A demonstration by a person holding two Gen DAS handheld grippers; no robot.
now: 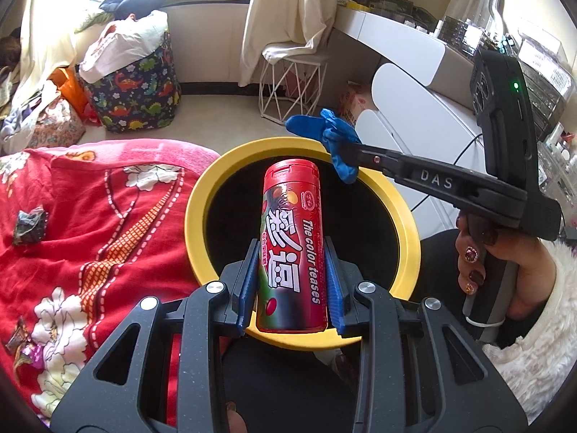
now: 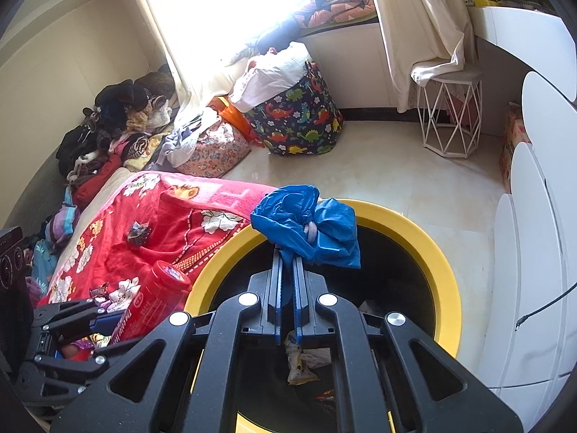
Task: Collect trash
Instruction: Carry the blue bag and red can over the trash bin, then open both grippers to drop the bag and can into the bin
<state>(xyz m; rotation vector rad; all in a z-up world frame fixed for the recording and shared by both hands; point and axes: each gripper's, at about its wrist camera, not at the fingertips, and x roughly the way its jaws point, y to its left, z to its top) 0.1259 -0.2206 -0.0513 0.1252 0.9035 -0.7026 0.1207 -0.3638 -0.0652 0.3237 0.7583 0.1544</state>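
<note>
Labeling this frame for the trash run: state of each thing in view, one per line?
left tool: shut on the red candy can
red candy can: lid on, held over the bin
right tool: shut on the blue plastic bag
blue plastic bag: crumpled, held over the bin
yellow-rimmed bin: open, some trash inside
dark wrapper: lying on the red blanket

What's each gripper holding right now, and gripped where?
Left gripper clamps the red candy canister across its lower body. Right gripper is shut on the crumpled blue plastic bag, pinching its bottom edge.
</note>
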